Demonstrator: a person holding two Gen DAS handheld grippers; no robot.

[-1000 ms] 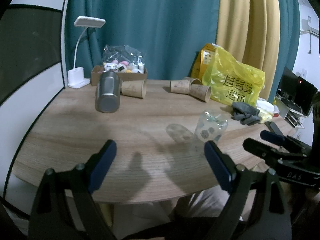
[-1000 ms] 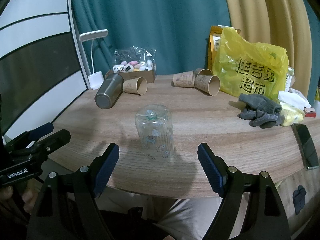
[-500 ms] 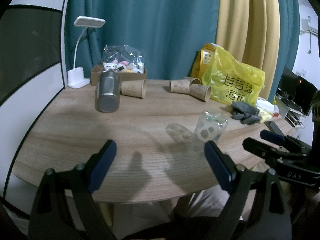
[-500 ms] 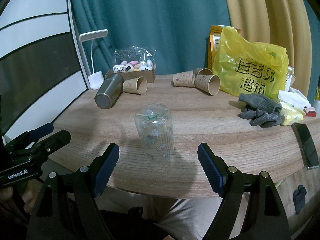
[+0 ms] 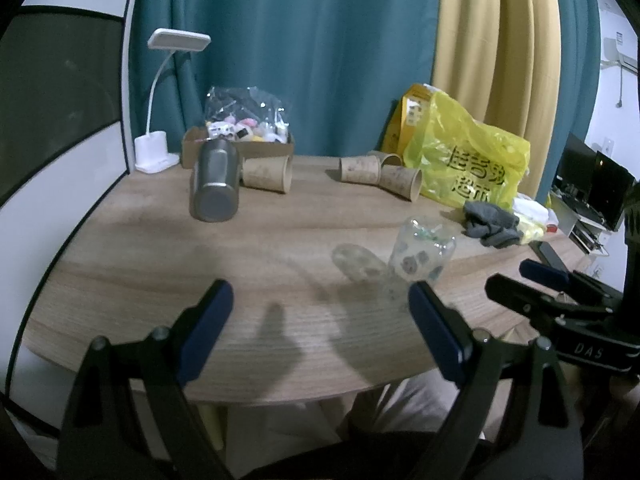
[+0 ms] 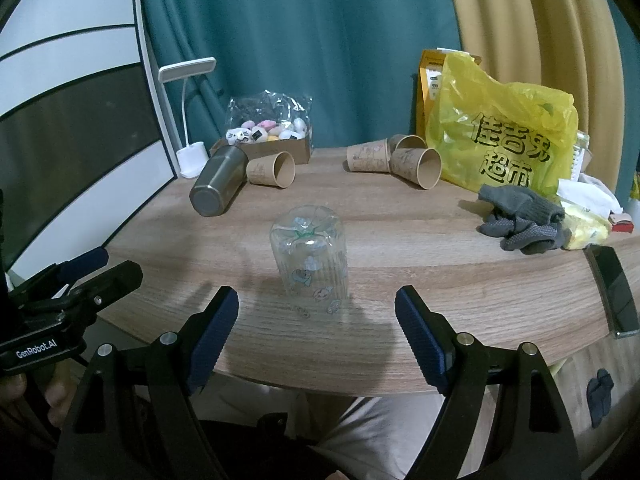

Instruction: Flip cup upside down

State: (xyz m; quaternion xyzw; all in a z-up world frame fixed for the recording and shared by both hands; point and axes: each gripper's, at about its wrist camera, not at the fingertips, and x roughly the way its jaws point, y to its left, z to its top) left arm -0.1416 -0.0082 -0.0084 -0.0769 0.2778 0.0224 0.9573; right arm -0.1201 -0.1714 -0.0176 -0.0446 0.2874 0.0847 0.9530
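wood table (image 6: 460, 240), teal curtain (image 6: 320, 40) behind.

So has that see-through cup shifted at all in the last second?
No. In the right wrist view the clear cup stands mouth-down at the same spot relative to the steel tumbler lying behind it, on the same wood grain.

On the table (image 6: 420, 240), the cup (image 6: 308, 264) stands upside down at centre. Tumbler (image 6: 218, 184) at ten o'clock, paper cups (image 6: 400, 160) at one, gloves (image 6: 520, 220) at three.
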